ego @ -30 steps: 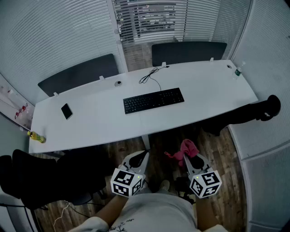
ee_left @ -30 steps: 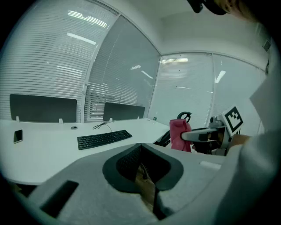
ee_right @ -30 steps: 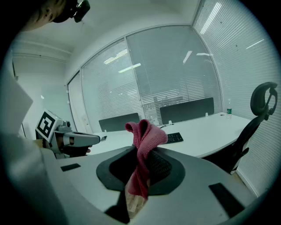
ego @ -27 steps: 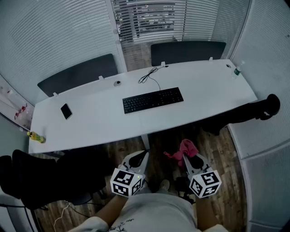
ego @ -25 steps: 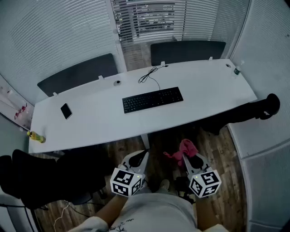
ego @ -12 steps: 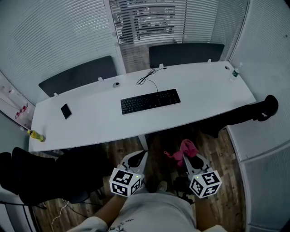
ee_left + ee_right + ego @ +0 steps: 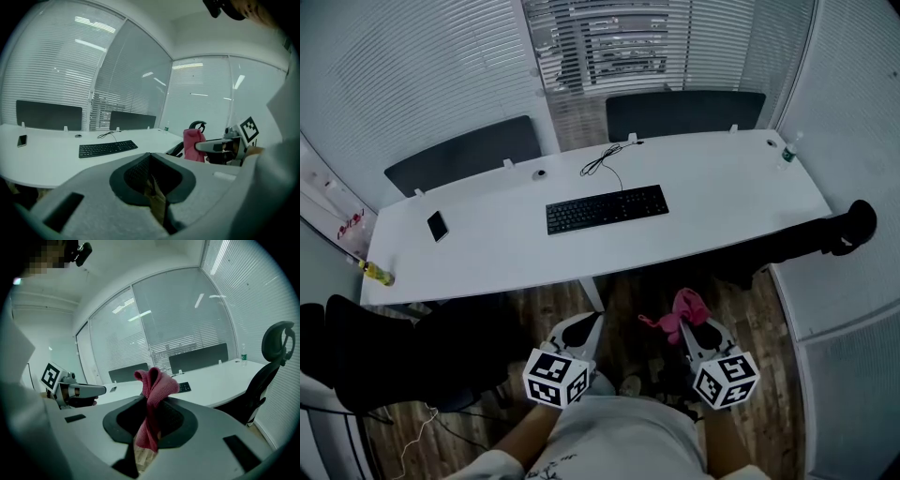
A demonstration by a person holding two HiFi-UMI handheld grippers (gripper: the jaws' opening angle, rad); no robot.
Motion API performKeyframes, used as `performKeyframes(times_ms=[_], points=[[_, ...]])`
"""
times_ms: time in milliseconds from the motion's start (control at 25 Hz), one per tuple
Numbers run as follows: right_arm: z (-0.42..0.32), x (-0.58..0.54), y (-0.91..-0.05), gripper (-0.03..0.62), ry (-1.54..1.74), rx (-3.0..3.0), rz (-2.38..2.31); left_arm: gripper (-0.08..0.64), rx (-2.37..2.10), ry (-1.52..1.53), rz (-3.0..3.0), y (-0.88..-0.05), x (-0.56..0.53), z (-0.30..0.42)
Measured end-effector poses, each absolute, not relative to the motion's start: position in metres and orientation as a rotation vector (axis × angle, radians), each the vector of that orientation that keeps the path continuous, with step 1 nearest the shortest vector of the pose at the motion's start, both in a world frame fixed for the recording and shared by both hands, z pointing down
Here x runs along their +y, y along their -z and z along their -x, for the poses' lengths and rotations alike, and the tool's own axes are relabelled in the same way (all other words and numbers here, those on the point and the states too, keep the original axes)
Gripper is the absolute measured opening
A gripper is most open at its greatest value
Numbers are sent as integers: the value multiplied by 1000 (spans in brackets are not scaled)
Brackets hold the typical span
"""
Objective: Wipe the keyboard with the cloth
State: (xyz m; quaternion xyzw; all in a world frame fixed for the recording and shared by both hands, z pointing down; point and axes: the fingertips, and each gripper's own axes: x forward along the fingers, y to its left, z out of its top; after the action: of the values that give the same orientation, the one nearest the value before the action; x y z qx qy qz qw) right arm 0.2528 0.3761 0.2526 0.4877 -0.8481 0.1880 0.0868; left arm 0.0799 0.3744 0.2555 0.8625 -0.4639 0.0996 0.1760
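Standing back off the desk (image 7: 722, 211), holding both tongs low over the wood floor (image 7: 750, 309), well short of the desk edge. Pinching the pink cloth (image 7: 686, 305) in the right tongs (image 7: 690, 327), clamping tight on it, with the cloth bunching up above the tips and hanging down below them. Holding the left tongs (image 7: 589, 323) pressed together on nothing, parking them at 9 o'clock of the right ones, near but apart. Seeing the black keyboard (image 7: 607, 208) lying flat mid-desk at roughly 12 o'clock from the tongs, well apart from the cloth, with its cable (image 7: 605, 161) curling off toward 12. Spotting a dark phone (image 7: 437, 225) way out at 9 o'clock of the keyboard, plus what's probably a small bottle (image 7: 375, 273) at the desk's 8 o'clock corner, too tiny for being sure.
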Motion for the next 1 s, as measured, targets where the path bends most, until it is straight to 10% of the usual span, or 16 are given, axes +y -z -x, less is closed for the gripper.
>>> performKeyframes(times_ms=[1000], points=[[-257,206,-271,63,-595,-2440,-1511,11,-1214,-297,-2482,-276,182,-83]])
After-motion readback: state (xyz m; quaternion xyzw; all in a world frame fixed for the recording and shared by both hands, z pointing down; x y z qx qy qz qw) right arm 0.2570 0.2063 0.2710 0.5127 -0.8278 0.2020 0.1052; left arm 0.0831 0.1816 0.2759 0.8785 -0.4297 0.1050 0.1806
